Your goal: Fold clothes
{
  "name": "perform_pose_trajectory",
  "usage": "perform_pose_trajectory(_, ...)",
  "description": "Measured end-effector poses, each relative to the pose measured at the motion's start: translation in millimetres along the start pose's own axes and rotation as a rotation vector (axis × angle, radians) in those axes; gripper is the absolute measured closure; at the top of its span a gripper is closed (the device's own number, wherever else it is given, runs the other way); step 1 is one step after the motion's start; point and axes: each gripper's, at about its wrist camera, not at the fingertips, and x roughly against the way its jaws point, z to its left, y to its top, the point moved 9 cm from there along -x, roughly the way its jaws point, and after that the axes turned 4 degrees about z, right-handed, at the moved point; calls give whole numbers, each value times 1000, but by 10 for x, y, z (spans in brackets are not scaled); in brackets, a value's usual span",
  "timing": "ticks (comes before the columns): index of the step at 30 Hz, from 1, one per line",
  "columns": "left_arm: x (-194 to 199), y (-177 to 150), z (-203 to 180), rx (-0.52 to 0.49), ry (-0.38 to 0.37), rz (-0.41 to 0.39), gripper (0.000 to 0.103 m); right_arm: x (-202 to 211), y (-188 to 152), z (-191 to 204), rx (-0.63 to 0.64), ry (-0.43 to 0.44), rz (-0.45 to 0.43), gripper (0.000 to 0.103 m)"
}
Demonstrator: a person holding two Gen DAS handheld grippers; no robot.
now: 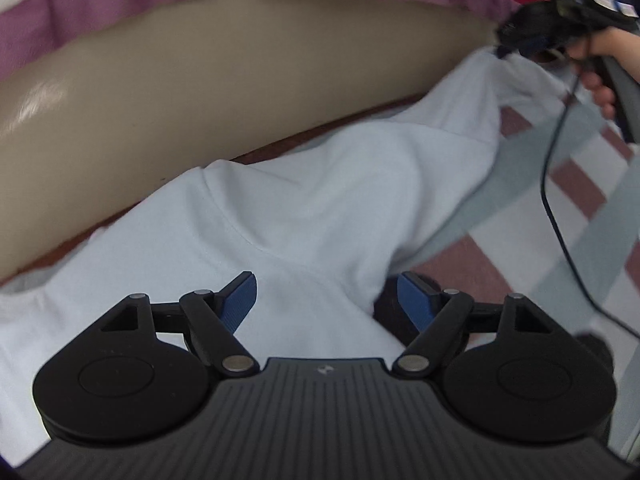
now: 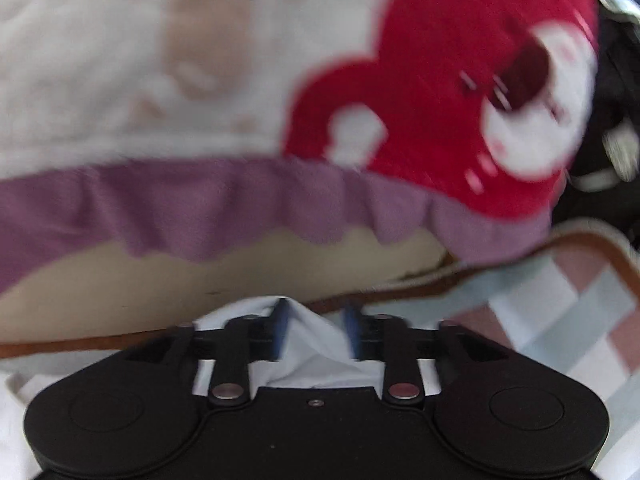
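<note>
A pale blue garment lies stretched over a checked blanket, from under my left gripper up to the far right. My left gripper is open, its blue pads wide apart just above the cloth. My right gripper shows in the left wrist view, held in a hand, pinching the garment's far corner and lifting it. In the right wrist view my right gripper has a fold of the pale blue garment between its blue pads, which stand partly apart.
A beige padded headboard runs along the far edge. A white and purple quilt and a red heart cushion hang over it. The checked pink and grey blanket covers the surface. A black cable trails from the right gripper.
</note>
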Motion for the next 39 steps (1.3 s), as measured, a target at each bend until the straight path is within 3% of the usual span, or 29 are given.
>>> perform_pose_trajectory(4,20,15,58,37,-29,-23,25,24,9,-324,-184,101,5,52)
perform_pose_trajectory(6,-42,147,29,62,-59,-42,25,66,-11,-585,-414,201,15,51)
perform_pose_trajectory(7,-81,222,14,74,-70,-51,26,70,-79,-623,-476,226,21,51)
perform_pose_trajectory(9,-174,375,-19,99,-92,-60,25,78,-211,-700,-602,276,33,40)
perform_pose_trajectory(12,-361,597,-70,149,-114,-47,25,90,-400,-815,-785,348,52,39)
perform_pose_trajectory(16,-692,818,-114,243,-111,6,25,-39,-566,-870,-787,333,128,39)
perform_pose_trajectory(18,-854,885,-100,304,-79,31,25,62,-594,-846,-798,356,107,39)
perform_pose_trajectory(21,-981,920,-146,327,-89,45,27,168,-681,-763,-837,390,85,37)
perform_pose_trajectory(22,-992,921,-163,316,-86,37,39,107,-686,-747,-860,405,86,37)
perform_pose_trajectory(23,-1003,922,-180,305,-84,28,77,81,-685,-714,-879,421,77,37)
perform_pose_trajectory(24,-967,921,-191,283,-70,20,96,38,-686,-689,-888,421,69,36)
perform_pose_trajectory(26,-889,919,-213,235,-42,2,98,-95,-691,-651,-895,413,80,36)
perform_pose_trajectory(31,-319,901,-233,161,-3,-147,98,-313,-654,-796,-985,382,80,37)
perform_pose_trajectory(35,-54,786,-239,105,25,-193,98,-330,-575,-856,-921,325,75,36)
perform_pose_trajectory(39,-143,711,-13,244,-4,-134,98,-329,-583,-852,-894,323,102,36)
